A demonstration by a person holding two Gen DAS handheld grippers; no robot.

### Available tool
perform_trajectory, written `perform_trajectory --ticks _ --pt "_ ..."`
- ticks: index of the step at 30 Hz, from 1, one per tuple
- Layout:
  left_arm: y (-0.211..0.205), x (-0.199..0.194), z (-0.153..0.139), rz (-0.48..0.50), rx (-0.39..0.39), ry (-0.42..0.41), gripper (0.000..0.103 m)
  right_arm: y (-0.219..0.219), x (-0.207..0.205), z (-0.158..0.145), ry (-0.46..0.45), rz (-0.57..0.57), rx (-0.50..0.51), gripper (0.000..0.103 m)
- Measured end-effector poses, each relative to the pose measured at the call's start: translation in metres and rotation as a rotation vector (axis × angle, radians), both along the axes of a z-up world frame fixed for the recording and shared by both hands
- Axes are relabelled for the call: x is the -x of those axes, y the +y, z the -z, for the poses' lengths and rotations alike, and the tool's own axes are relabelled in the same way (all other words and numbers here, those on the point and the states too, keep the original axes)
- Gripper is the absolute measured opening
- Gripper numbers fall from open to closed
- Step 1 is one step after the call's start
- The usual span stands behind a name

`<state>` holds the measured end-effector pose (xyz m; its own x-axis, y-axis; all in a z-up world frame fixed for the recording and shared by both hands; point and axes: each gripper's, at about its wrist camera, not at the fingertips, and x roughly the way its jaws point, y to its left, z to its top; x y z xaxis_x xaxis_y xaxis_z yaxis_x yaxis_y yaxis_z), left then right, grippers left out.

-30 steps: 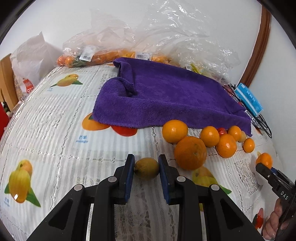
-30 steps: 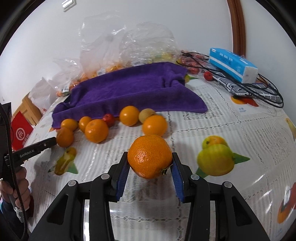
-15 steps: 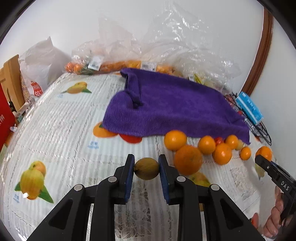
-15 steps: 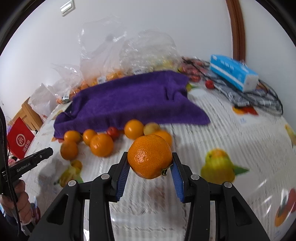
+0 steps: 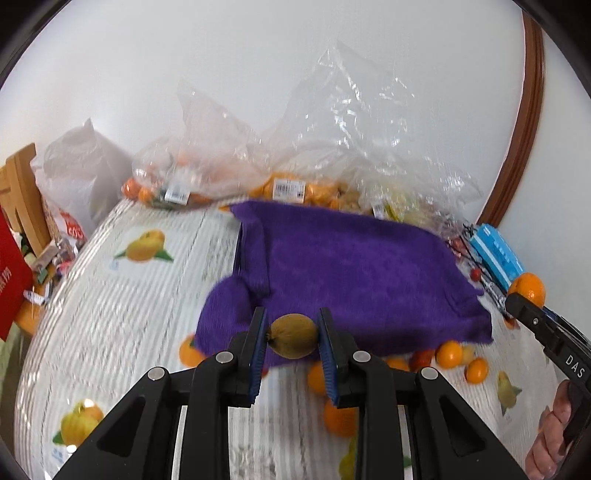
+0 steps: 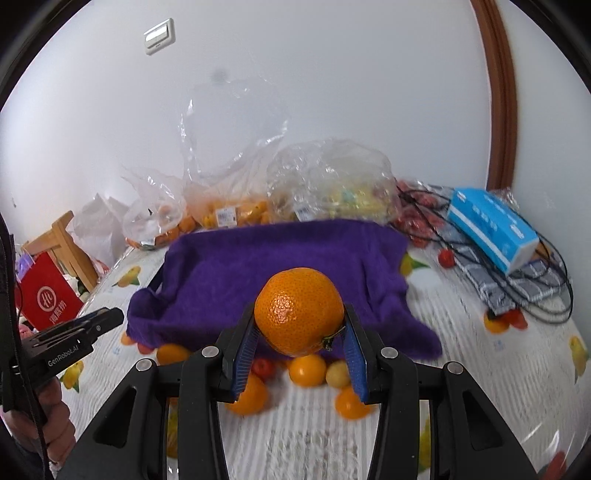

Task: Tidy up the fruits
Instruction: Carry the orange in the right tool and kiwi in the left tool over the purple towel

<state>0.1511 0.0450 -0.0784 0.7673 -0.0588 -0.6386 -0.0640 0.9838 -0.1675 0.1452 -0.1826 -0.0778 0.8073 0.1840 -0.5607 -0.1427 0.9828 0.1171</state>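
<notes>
Orange and finely pitted, the large mandarin (image 6: 299,312) sits pinched between the blue pads of the right tool (image 6: 300,332), a dark stem stub at its lower right; it is held above the table (image 6: 461,314), in front of the near edge of the purple towel (image 6: 258,266); the left tool (image 5: 291,341) is pressed onto a small olive-brown fruit (image 5: 292,335), oval and dull-skinned, also in front of the towel's near edge and off the table. Loose small oranges (image 6: 307,369) lie on the table just below the towel's near edge, with a red fruit (image 6: 263,367) and a pale yellow one (image 6: 338,373) among them. Only the right wrist view shows the wall switch (image 6: 159,36) high above the towel and the tangle of black cables (image 6: 532,280) to the towel's right; only the left wrist view shows the right tool from outside, its tip just right of the towel's corner with the mandarin behind it; both views show the blue box (image 6: 493,230) right of the towel and clear plastic bags (image 5: 332,147) of fruit behind it.
</notes>
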Motion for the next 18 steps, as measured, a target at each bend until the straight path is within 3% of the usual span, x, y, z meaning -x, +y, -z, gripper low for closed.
perform_trajectory --ticks 12,18 --pt "-0.013 -0.058 -0.005 0.010 -0.008 -0.023 0.025 0.013 -0.046 -0.023 -0.053 -0.030 0.042 0.044" --pt "-0.012 -0.079 0.013 -0.001 -0.001 -0.021 0.025 0.010 -0.072 -0.014 -0.039 -0.060 0.013 0.044"
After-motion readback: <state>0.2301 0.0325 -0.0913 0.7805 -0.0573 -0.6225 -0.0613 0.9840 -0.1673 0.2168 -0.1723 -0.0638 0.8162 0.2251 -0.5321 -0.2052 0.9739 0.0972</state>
